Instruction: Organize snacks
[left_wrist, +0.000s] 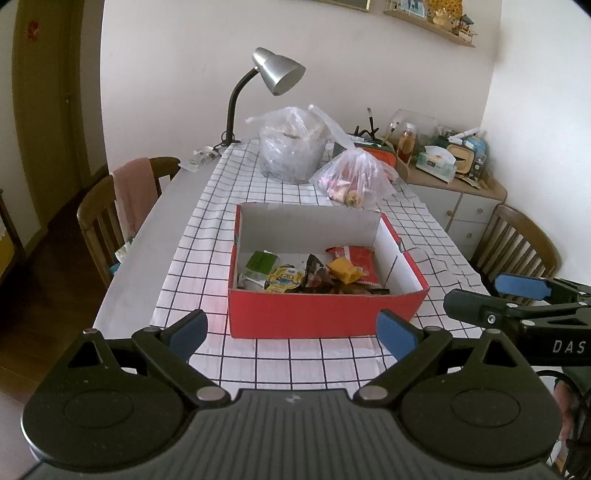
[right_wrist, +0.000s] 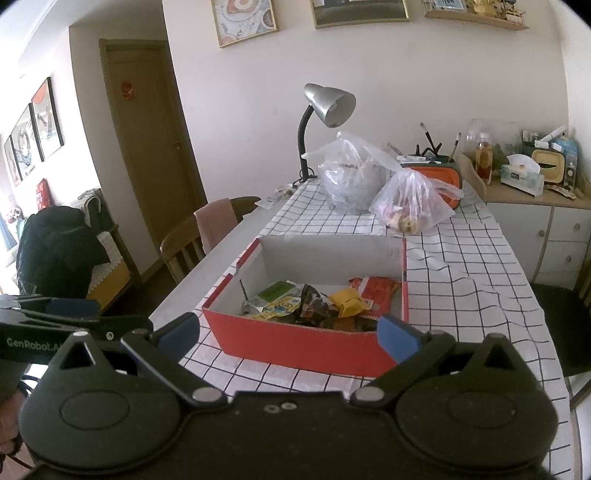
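Observation:
A red cardboard box (left_wrist: 321, 314) (right_wrist: 295, 339) with white inner walls stands on the checked tablecloth. Inside lie several snack packets: a green one (left_wrist: 262, 262), a yellow cartoon one (left_wrist: 286, 278), a dark one (left_wrist: 317, 275), a yellow one (left_wrist: 343, 269) (right_wrist: 347, 301) and a red one (left_wrist: 356, 256) (right_wrist: 380, 291). My left gripper (left_wrist: 291, 332) hangs open just before the box's near wall, nothing between its blue pads. My right gripper (right_wrist: 290, 334) is open too, close to the box's near wall, empty. The right gripper (left_wrist: 491, 295) also shows at the right edge of the left wrist view.
Behind the box sit two clear plastic bags (left_wrist: 291, 147) (left_wrist: 354, 177), a silver desk lamp (left_wrist: 277, 74) and an orange container (right_wrist: 439, 177). Wooden chairs (left_wrist: 107, 210) (left_wrist: 517, 240) flank the table. A cluttered sideboard (left_wrist: 454, 181) stands at the right.

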